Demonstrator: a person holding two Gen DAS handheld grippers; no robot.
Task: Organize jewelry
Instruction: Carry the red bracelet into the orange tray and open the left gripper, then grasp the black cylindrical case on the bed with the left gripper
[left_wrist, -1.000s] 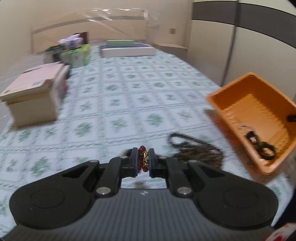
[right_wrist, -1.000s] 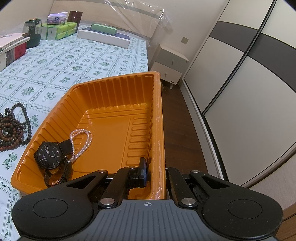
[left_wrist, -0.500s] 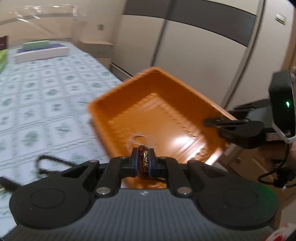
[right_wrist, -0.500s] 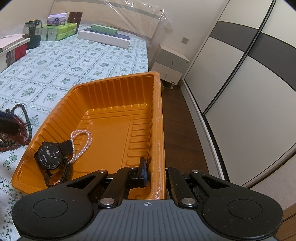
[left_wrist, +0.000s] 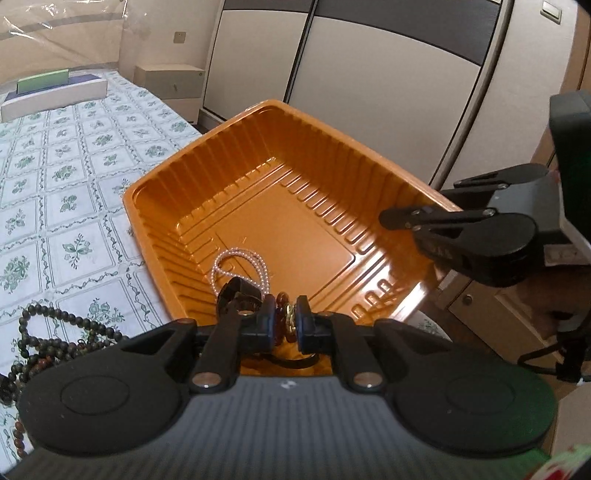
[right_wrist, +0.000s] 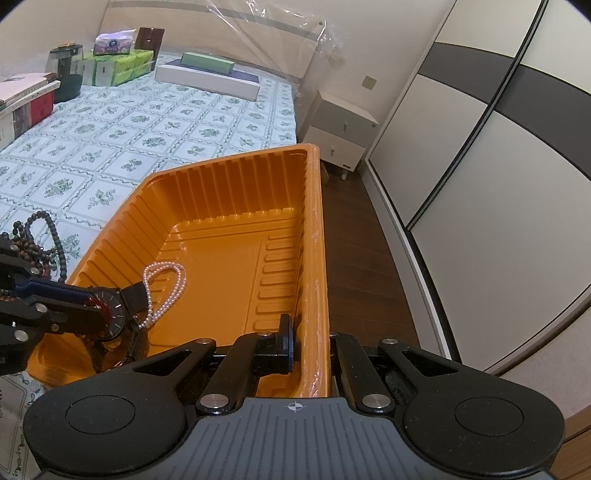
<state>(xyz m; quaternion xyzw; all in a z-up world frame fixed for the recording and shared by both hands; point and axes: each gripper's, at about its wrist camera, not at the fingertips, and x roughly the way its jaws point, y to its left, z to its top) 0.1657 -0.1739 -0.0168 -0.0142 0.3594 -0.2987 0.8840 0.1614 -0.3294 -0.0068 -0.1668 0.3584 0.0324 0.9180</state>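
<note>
The left gripper (left_wrist: 287, 321) pinches a red bead bracelet (left_wrist: 286, 322) above the orange tray (right_wrist: 236, 184); the right gripper (right_wrist: 310, 345) clamps the tray's wall.

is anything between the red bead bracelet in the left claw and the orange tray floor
Partly. The left claw holds the red bead bracelet over the orange tray, right above the watch and pearl strand. The rest of the floor is bare.

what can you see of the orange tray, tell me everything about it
The orange tray looks like thin glossy plastic, rectangular and deep, with ribbed walls and a stepped floor. It sits on the floral bedspread at the bed's edge. Inside its near corner lie a pearl strand and a black watch. The right gripper clamps its side wall; the left gripper holds a red bead bracelet over it.
</note>
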